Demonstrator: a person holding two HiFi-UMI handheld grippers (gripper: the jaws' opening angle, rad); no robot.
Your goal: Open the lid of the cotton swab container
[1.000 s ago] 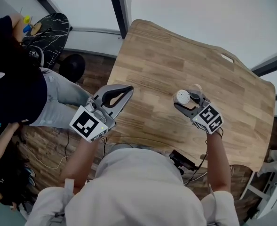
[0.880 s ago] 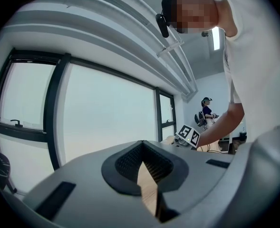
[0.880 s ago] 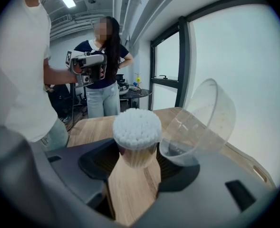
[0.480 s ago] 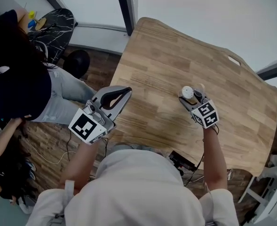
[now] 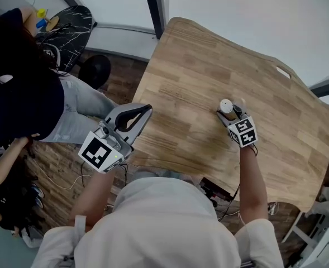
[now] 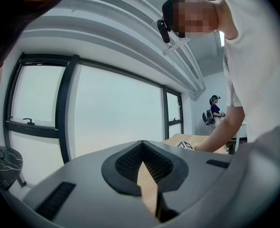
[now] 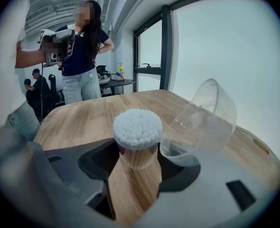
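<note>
Over wooden table [image 5: 198,77]: opening seemingly done, cotton swab container [image 5: 226,105] clamped in right gripper [image 5: 229,111], lid [image 7: 204,122] hanging at 3 o'clock; left gripper [image 5: 146,109] closed, empty. Next: set down steadily.

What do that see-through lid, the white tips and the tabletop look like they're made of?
Lid: likely clear glossy plastic; you see straight through it, with shiny edges.
Swab tips: soft matte white, probably cotton; fuzzy rounded heads.
Tabletop: wood or wood-look laminate, satin; plank grain shows.
</note>
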